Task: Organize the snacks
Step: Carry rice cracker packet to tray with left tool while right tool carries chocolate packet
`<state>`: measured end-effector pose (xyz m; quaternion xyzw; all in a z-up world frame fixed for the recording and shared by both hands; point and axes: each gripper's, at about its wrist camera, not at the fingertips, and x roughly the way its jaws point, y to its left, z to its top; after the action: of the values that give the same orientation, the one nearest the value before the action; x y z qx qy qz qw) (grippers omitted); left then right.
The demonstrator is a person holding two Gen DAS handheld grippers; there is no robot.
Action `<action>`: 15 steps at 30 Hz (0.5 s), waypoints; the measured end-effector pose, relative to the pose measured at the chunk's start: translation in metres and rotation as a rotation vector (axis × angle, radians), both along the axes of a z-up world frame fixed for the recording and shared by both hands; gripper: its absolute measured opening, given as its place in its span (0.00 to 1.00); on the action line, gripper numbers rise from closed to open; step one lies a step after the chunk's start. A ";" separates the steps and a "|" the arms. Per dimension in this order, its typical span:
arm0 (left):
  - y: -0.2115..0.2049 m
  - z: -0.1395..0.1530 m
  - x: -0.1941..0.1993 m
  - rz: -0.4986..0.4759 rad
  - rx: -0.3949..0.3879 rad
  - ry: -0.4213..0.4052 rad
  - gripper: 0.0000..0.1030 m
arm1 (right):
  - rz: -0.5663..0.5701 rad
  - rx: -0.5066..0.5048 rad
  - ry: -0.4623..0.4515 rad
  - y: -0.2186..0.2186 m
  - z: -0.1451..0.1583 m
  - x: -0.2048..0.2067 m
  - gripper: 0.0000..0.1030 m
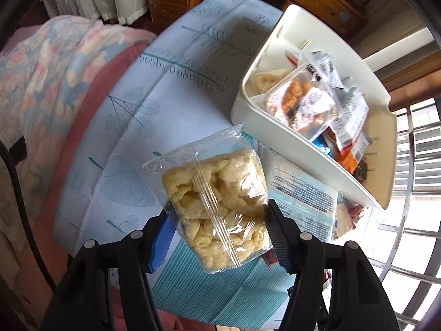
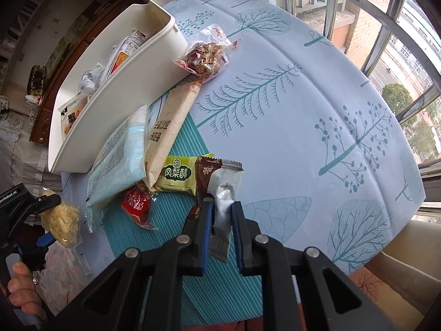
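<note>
My left gripper (image 1: 217, 220) is shut on a clear bag of pale yellow puffed crackers (image 1: 217, 207), lifted above the table; the same bag (image 2: 62, 224) shows at the lower left of the right wrist view. My right gripper (image 2: 222, 205) is shut on a silver and brown snack packet (image 2: 224, 190), which stands up between the blue pads. A white bin (image 1: 278, 135) holding several wrapped snacks sits ahead and to the right of the left gripper. Loose on the cloth lie a green pineapple-cake packet (image 2: 177, 176), a red packet (image 2: 136, 202) and a long beige packet (image 2: 171, 132).
A light blue flat pack (image 2: 118, 160) leans against the white bin (image 2: 115, 104). A clear bag of brown nut snacks (image 2: 205, 58) lies by the bin's far corner. The tree-print tablecloth (image 2: 303, 115) runs to a barred window. A person's hand (image 2: 20, 292) holds the left tool.
</note>
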<state>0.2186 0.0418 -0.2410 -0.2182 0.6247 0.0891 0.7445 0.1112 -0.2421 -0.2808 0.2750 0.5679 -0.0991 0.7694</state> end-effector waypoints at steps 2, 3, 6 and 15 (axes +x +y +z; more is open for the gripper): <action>-0.003 0.019 -0.008 -0.024 0.011 -0.045 0.59 | 0.021 -0.002 -0.009 -0.002 0.009 0.000 0.14; -0.007 0.026 -0.012 -0.038 0.019 -0.065 0.59 | 0.030 -0.003 -0.017 -0.004 0.013 -0.001 0.14; -0.007 0.046 -0.021 -0.076 0.032 -0.123 0.59 | 0.056 -0.009 -0.041 -0.010 0.022 -0.004 0.14; -0.014 0.100 -0.035 -0.155 0.070 -0.251 0.59 | 0.087 -0.048 -0.137 -0.018 0.047 -0.012 0.13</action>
<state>0.1837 0.0278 -0.1412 -0.1524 0.5384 0.0250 0.8284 0.0995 -0.2597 -0.2337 0.2374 0.5228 -0.0600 0.8165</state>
